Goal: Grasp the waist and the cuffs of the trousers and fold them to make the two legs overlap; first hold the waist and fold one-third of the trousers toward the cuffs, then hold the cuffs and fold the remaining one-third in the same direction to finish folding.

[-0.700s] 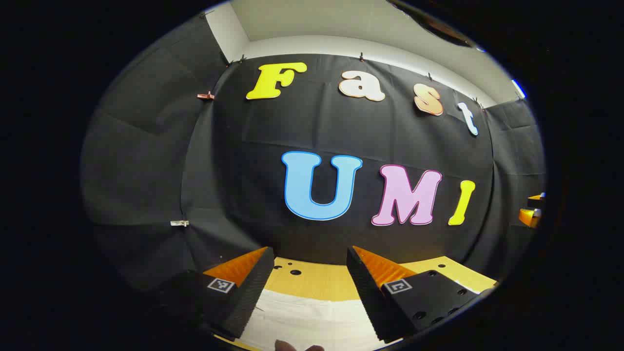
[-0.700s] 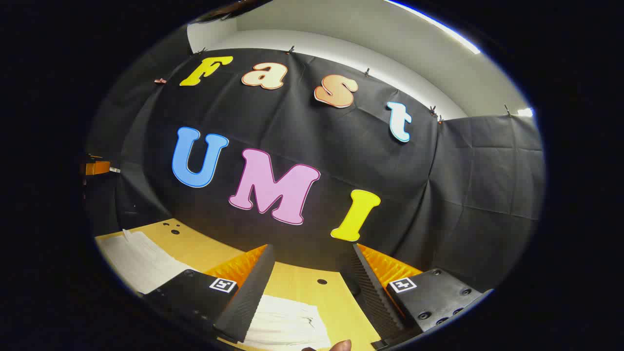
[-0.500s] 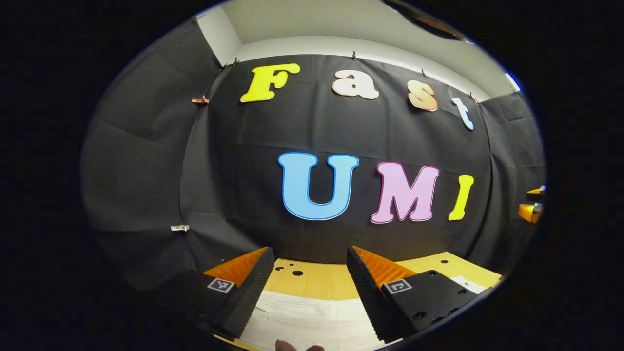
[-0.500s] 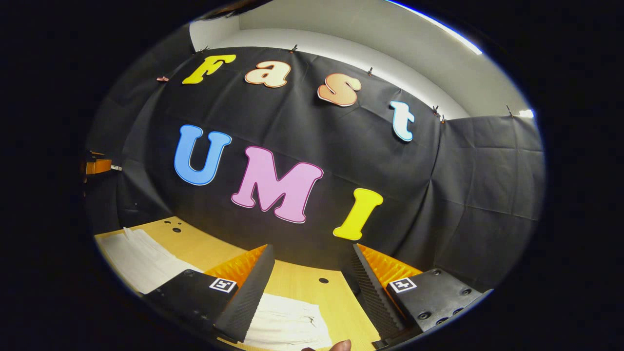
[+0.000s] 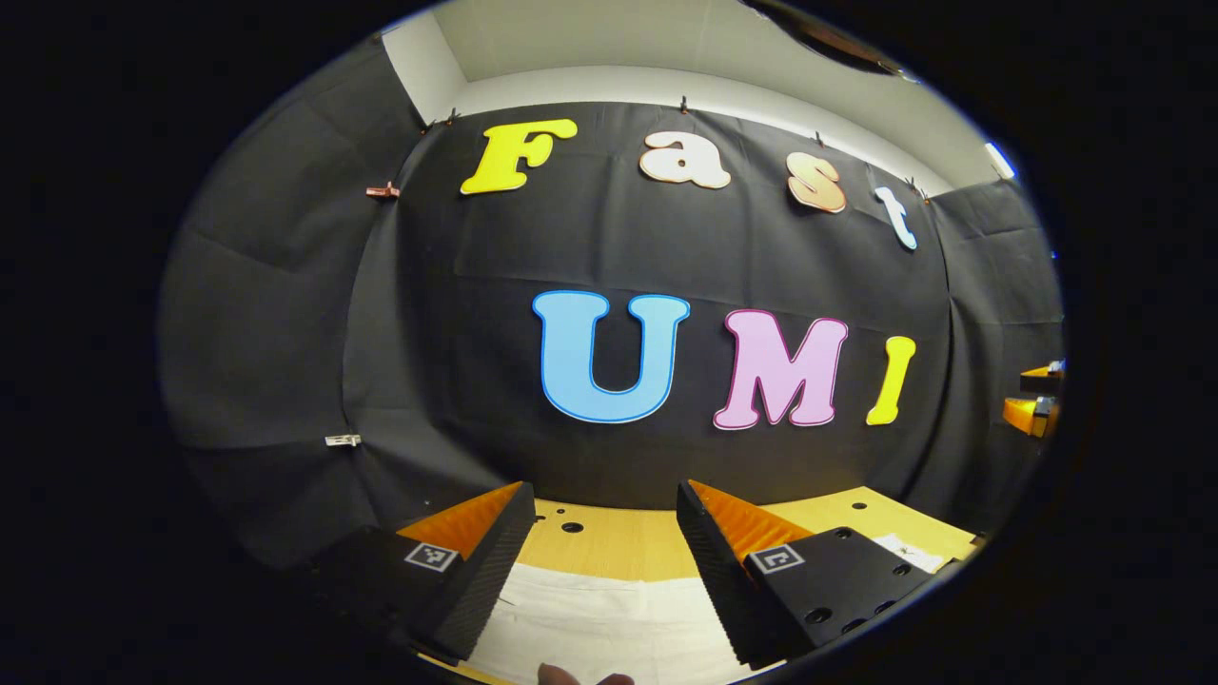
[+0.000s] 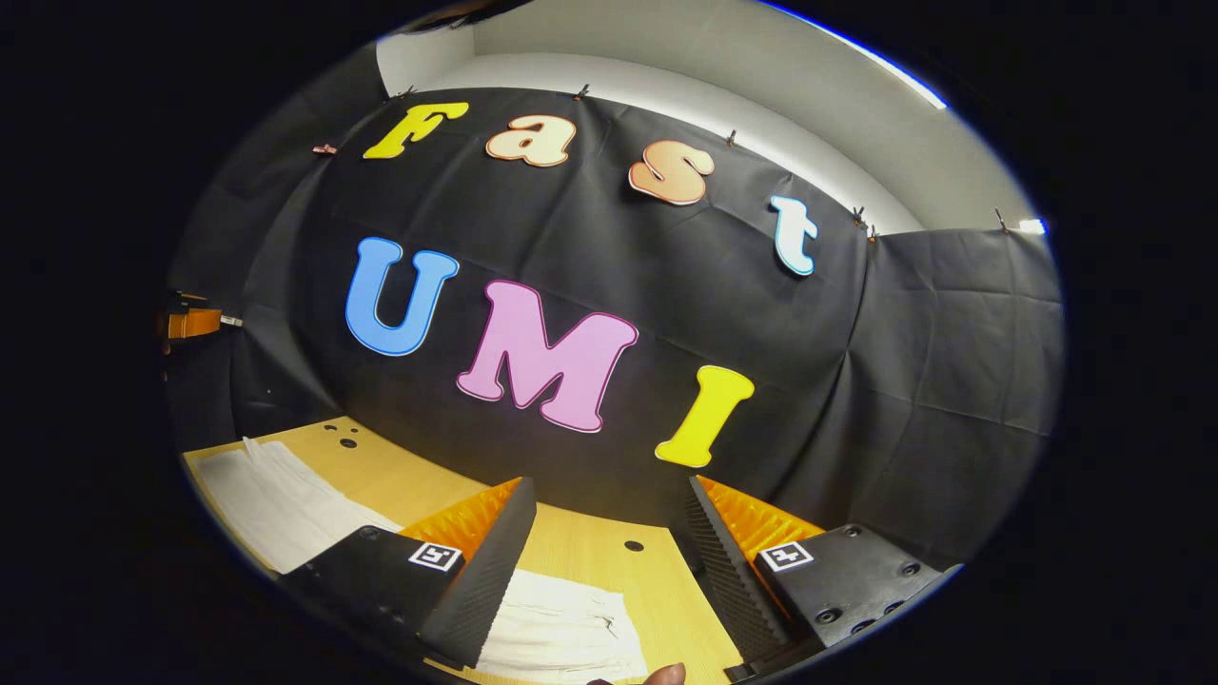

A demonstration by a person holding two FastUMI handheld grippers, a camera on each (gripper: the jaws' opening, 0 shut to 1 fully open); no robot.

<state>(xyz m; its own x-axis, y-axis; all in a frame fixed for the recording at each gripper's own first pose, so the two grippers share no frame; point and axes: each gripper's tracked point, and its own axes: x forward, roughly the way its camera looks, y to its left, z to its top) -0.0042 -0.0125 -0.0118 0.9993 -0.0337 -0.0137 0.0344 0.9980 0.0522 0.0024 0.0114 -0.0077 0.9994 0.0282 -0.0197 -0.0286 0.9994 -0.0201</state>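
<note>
1. The left gripper (image 5: 599, 533) hangs above the light wooden tabletop (image 5: 618, 542), jaws spread wide with nothing between them.
2. The white fabric trousers (image 5: 609, 623) lie flat on the tabletop below those jaws.
3. The right gripper (image 6: 609, 533) is likewise released, over a bunched end of the trousers (image 6: 561, 633); more white cloth lies at the far left.
</note>
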